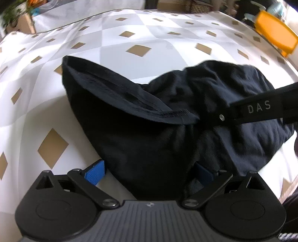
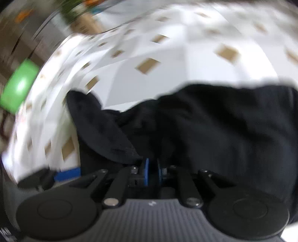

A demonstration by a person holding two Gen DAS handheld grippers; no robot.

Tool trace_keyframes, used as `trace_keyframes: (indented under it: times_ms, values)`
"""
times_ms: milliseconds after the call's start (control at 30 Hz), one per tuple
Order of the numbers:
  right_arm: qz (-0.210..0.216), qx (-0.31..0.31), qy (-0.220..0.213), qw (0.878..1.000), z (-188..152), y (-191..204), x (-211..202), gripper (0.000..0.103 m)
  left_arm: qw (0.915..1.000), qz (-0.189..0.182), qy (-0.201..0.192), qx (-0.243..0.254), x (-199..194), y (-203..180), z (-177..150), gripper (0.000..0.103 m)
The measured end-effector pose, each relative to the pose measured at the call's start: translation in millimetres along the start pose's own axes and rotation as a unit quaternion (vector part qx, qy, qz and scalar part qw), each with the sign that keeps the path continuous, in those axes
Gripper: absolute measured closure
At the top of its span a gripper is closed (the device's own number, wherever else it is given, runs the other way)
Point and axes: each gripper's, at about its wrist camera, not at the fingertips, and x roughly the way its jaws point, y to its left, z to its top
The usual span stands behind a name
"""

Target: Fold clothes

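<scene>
A black garment (image 1: 149, 134) lies bunched on a white cloth with tan diamonds (image 1: 137, 33). My left gripper (image 1: 149, 173) stands over its near edge with the blue pads (image 1: 95, 172) far apart; a thick fold of the fabric lies between them and the left pad's face shows bare. From the right, my right gripper (image 1: 201, 119) reaches in, its black finger (image 1: 258, 108) pinching the stitched hem. The right wrist view is blurred: the right gripper (image 2: 151, 171) has its blue pads almost together, with the black garment (image 2: 214, 130) running into the narrow gap.
An orange box (image 1: 275, 35) sits at the table's far right edge. A wooden crate (image 1: 28, 24) and green leaves (image 1: 11, 13) stand at the far left. A green round object (image 2: 18, 85) lies beyond the left edge. The left gripper's blue pad (image 2: 67, 174) shows there too.
</scene>
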Motion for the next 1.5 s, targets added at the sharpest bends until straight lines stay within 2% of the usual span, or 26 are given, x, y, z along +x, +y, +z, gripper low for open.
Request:
trace_keyframes:
  times_ms: [100, 233, 300, 433, 533, 600, 767, 933, 1067, 1333, 1400, 1500]
  values:
    - [-0.010, -0.097, -0.014, 0.995, 2.8, 21.7, -5.0, 0.091, 1.0000, -0.008, -0.003, -0.003, -1.5, 1.4, -1.2, 0.004]
    - [-0.013, -0.187, -0.020, 0.982, 3.7, 41.7, -6.1, 0.091, 0.9998, -0.015, -0.005, -0.012, -3.6, 4.0, -2.3, 0.004]
    - [-0.007, -0.224, -0.014, 0.974, 4.1, 44.3, -7.0, 0.091, 0.9998, -0.017, -0.005, -0.011, -3.1, 3.2, -2.0, 0.004]
    - [-0.032, -0.301, -0.001, 0.953, 6.5, 53.3, -5.0, 0.091, 0.9997, -0.022, -0.004, -0.011, -3.3, 2.8, -2.2, 0.004]
    - [-0.049, -0.312, 0.006, 0.949, 13.8, 47.4, -1.1, 0.091, 0.9996, -0.024, -0.003, -0.013, -3.4, 2.5, -1.9, 0.004]
    - [-0.041, -0.317, 0.012, 0.947, 18.5, 43.6, 1.6, 0.091, 0.9994, -0.028, -0.002, -0.019, -3.8, 3.5, -1.5, 0.004]
    - [0.052, -0.320, 0.018, 0.946, 21.4, 43.9, -3.8, 0.091, 0.9990, -0.037, -0.002, -0.027, -4.9, 6.2, -1.3, 0.003]
    - [0.082, -0.354, 0.036, 0.931, 12.1, 55.3, 7.3, 0.091, 0.9987, -0.042, -0.001, -0.028, -5.8, 7.2, -1.9, 0.003]
    - [0.079, -0.384, 0.034, 0.919, 4.7, 65.3, 12.4, 0.090, 0.9987, -0.043, 0.000, -0.026, -5.7, 6.9, -1.4, 0.003]
    - [0.051, -0.417, 0.023, 0.907, -2.4, 74.8, 23.7, 0.088, 0.9986, -0.043, 0.003, -0.029, -5.5, 7.3, 0.3, 0.003]
    - [0.045, -0.413, 0.020, 0.910, -1.6, 73.3, 26.9, 0.089, 0.9986, -0.043, 0.003, -0.029, -5.3, 7.4, 0.5, 0.003]
    - [0.035, -0.388, 0.012, 0.921, 4.0, 68.7, 29.1, 0.092, 0.9985, -0.044, 0.003, -0.032, -5.4, 8.0, 0.8, 0.003]
